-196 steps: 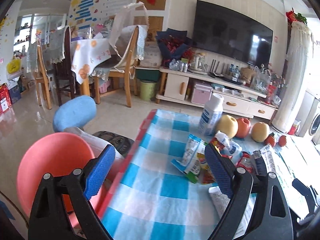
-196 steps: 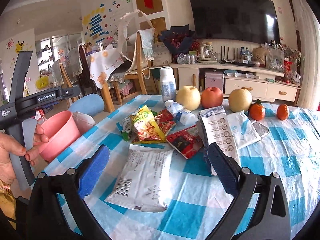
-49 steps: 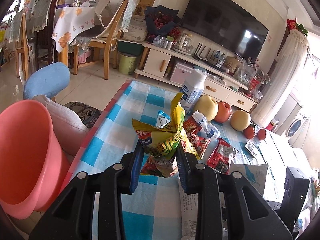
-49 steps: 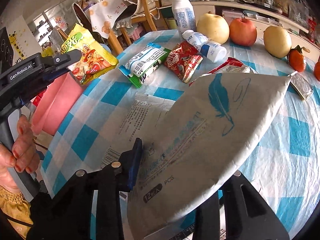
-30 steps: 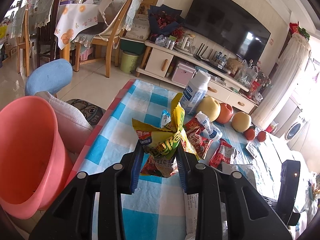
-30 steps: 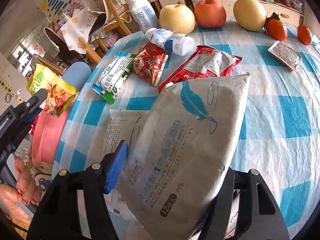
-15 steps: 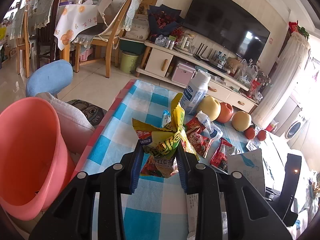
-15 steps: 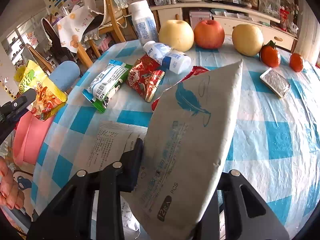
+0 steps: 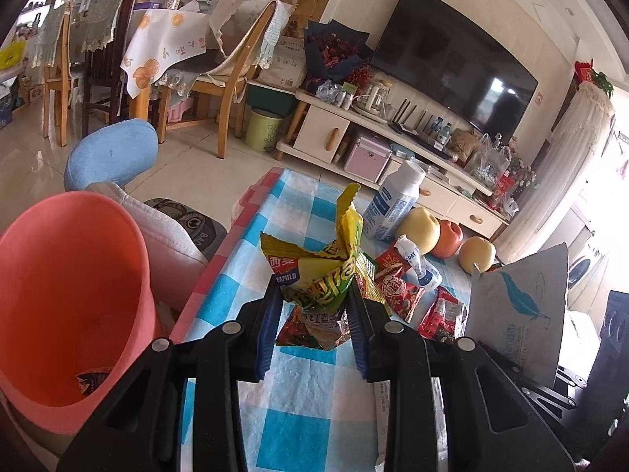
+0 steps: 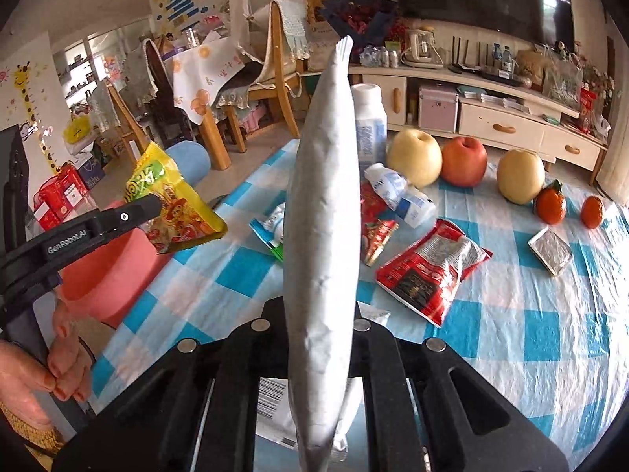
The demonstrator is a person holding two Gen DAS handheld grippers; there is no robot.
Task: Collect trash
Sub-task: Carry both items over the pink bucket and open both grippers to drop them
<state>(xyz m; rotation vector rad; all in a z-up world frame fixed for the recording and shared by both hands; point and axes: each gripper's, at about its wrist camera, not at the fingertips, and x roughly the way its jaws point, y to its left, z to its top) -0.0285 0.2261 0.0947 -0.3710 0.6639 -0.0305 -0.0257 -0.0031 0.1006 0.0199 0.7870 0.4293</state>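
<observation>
My left gripper (image 9: 312,306) is shut on a yellow-green snack bag (image 9: 322,271), held above the table edge beside the pink bin (image 9: 74,303); the bag also shows in the right wrist view (image 10: 173,204). My right gripper (image 10: 320,314) is shut on a grey wipes pouch (image 10: 322,204), held upright and edge-on; the pouch shows in the left wrist view (image 9: 519,306). Red wrappers (image 10: 428,267), a green-white wrapper (image 10: 271,228) and a white packet (image 10: 275,409) lie on the blue checked tablecloth (image 10: 511,338).
A white bottle (image 10: 369,126), a small bottle (image 10: 401,196), apples and pears (image 10: 464,161), two tangerines (image 10: 550,204) and a foil pack (image 10: 550,251) sit at the table's far side. A blue stool (image 9: 110,153) and cushion stand by the bin.
My right gripper has turned the grey pouch from flat-facing to edge-on and lifted it higher. My left gripper holds the snack bag nearly still beside the bin.
</observation>
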